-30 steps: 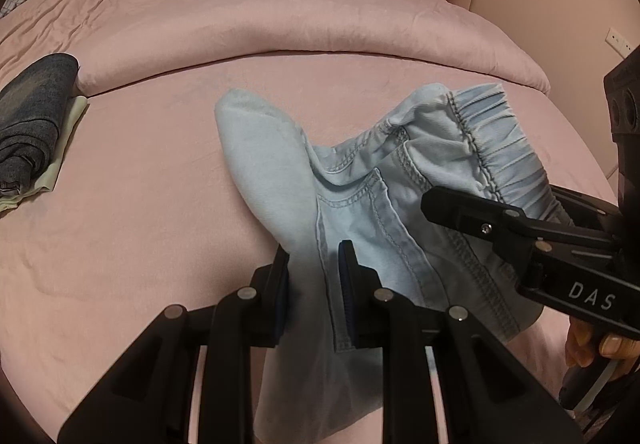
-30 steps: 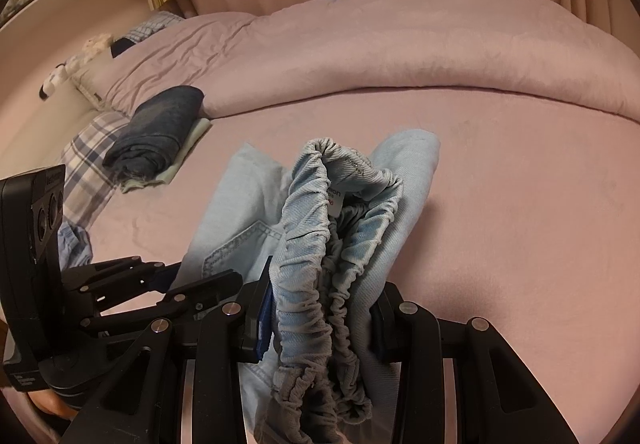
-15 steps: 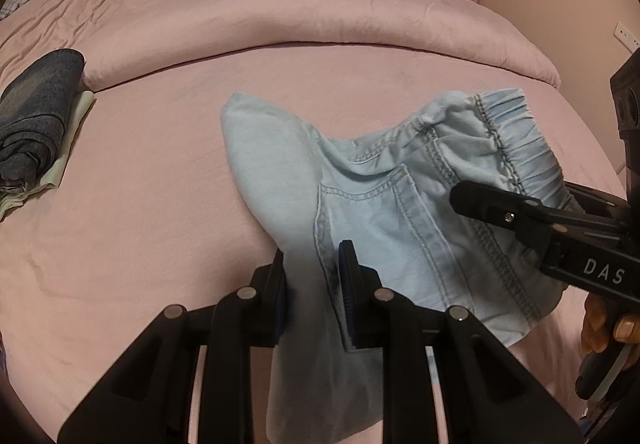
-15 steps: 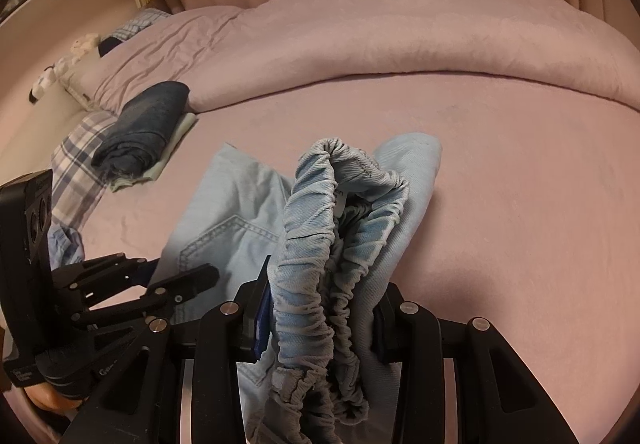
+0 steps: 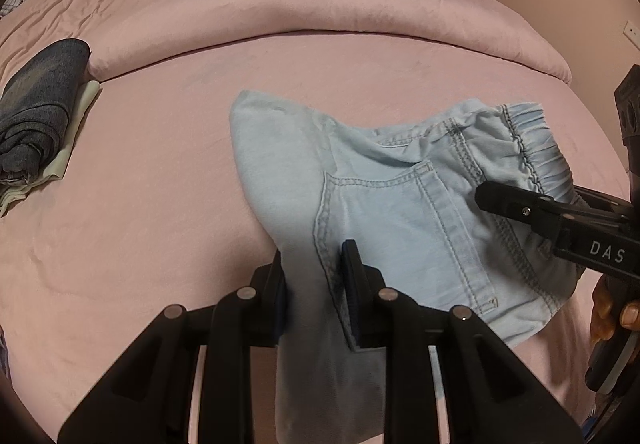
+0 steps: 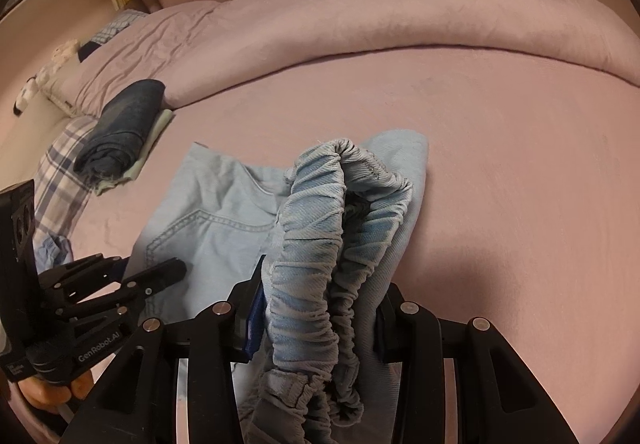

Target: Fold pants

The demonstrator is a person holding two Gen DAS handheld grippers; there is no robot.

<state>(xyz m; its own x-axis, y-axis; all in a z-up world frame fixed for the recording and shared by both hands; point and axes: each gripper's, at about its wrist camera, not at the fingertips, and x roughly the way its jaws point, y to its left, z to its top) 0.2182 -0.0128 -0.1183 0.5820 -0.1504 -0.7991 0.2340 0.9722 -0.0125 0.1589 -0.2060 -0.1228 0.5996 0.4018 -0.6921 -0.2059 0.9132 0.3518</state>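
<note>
A: Both grippers are on the pants (image 5: 384,212), which lie part-draped on the pink bed (image 5: 168,204), waistband end hanging in the air.

B: What has the left gripper (image 5: 314,284) got?

A: A smooth stretch of leg cloth runs between its fingers. The jaws are narrow and opening right now, so my read is it's letting that fold settle onto the bed rather than carrying it.

B: And the right gripper (image 6: 320,308)?

A: Partly open but full: its fingers press on a thick bunch of the elastic waistband (image 6: 344,212). It's held high, I'd guess, so the seat can be laid down flat.

B: The fabric itself?

A: Pale blue denim, soft and light, with darker double stitching round the back pocket (image 5: 384,204). The waistband is tightly gathered, ribbed, doubled into a loop. The leg end is a plain rounded flap.

B: Anything else out there?

A: A dark jeans roll (image 5: 36,112) sits on a pale cloth at the left, well apart, below the rolled duvet (image 5: 320,4).
</note>
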